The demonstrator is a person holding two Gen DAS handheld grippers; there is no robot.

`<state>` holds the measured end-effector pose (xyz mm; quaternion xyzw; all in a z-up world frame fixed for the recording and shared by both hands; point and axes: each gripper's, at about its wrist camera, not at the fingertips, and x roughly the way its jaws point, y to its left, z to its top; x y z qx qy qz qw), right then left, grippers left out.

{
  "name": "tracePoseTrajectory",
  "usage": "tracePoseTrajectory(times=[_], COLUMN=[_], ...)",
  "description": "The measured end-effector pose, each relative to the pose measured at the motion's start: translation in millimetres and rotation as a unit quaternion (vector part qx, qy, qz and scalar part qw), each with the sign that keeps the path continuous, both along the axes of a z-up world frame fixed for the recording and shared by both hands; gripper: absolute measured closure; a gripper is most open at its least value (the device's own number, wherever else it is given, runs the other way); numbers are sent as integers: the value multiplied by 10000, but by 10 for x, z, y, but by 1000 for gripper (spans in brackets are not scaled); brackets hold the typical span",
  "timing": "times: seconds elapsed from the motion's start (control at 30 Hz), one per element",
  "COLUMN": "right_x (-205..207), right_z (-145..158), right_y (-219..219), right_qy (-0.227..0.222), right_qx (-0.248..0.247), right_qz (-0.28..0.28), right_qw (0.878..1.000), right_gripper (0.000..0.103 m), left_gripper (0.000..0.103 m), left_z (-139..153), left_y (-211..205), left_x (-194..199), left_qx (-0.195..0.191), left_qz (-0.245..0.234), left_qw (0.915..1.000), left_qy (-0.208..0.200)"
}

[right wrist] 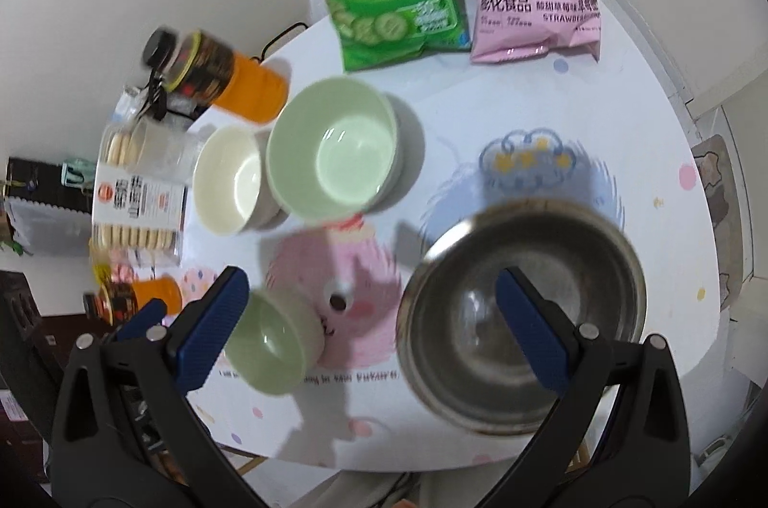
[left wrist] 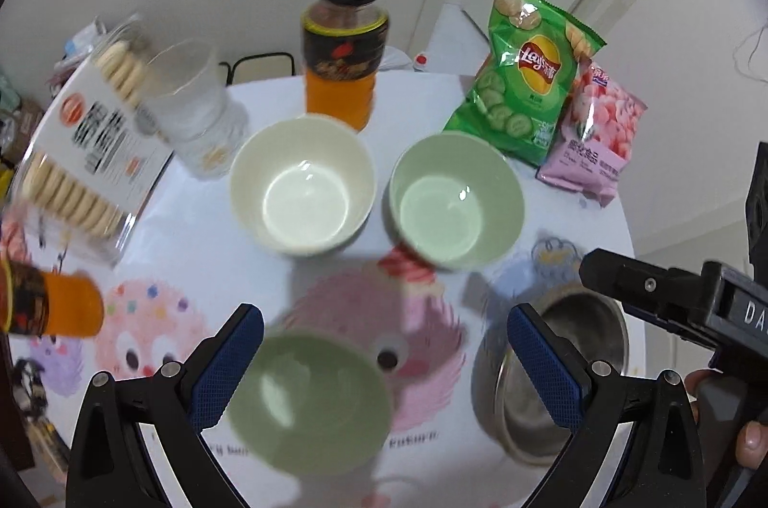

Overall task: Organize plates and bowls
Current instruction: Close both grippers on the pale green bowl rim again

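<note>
Table (left wrist: 201,229): round, white, printed with cartoon figures; carrying four bowls, drinks and snacks.
Cream bowl (left wrist: 302,184): sitting upright at mid-table, showing nothing inside; touching or just beside the far green bowl in the right wrist view.
Far green bowl (left wrist: 456,200): standing upright to the right of the cream bowl, showing nothing inside; lying near the chip bags.
Near green bowl (left wrist: 309,400): sitting at the near edge, blurred, showing nothing inside; lying between the left gripper's fingers in the left wrist view, no contact visible.
Steel bowl (right wrist: 523,316): standing at near right, blurred, showing no contents; the right gripper's right finger (right wrist: 533,335) is showing in front of its hollow, contact not discernible.
Left gripper (left wrist: 384,364): fingers standing spread wide, gripping nothing.
Right gripper (right wrist: 372,330): fingers standing spread wide, gripping nothing.
Far bottle (left wrist: 343,47): standing upright beyond the cream bowl, black cap on, holding orange drink to about half.
Left bottle (left wrist: 48,304): showing at the left edge, holding orange drink; cap out of view there.
Glass (left wrist: 192,109): clear, standing left of the cream bowl; contents unclear.
Biscuit box (left wrist: 86,152): clear, holding rows of pale round biscuits, at far left.
Green chip bag (left wrist: 528,76): sealed, leaning at far right.
Pink snack bag (left wrist: 595,133): sealed, leaning just right of the green bag.
</note>
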<state>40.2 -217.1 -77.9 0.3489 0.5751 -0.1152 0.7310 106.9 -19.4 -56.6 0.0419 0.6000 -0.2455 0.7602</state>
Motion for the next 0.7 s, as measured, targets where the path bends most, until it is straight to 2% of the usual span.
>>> tracePoseTrajectory(times=[0.13, 0.2, 0.3, 0.4, 0.43, 0.53, 0.63, 0.7], right_x=[206, 319, 441, 475, 482, 513, 535, 569], right_z=[-114, -195, -337, -457, -490, -593, -656, -698], right_y=[-195, -277, -386, -461, -485, -551, -608, -623], right_qy=[25, 51, 141, 207, 231, 272, 284, 310], right_qx=[186, 316, 474, 639, 680, 803, 880, 888], right_qz=[-90, -85, -126, -196, -221, -297, -334, -323], right_qw=[9998, 9995, 9987, 9975, 9972, 9960, 9952, 9950], right_gripper=[1, 1, 1, 1, 1, 1, 1, 1], left_gripper=[0, 0, 0, 0, 0, 0, 0, 0], left_z=[-71, -85, -77, -114, -144, -249, -349, -444], left_y=[-237, -421, -624, -855, -927, -1046, -1099, -1127], left_x=[111, 142, 171, 204, 217, 292, 357, 443], left_qx=[31, 25, 166, 478, 614, 778, 711, 593], left_qz=[-36, -297, -773, -1596, -1901, -2449, -2686, -2681], left_qw=[9999, 9996, 9965, 9841, 9771, 9630, 9583, 9609], left_qy=[92, 22, -289, -613, -734, -808, -665, -371])
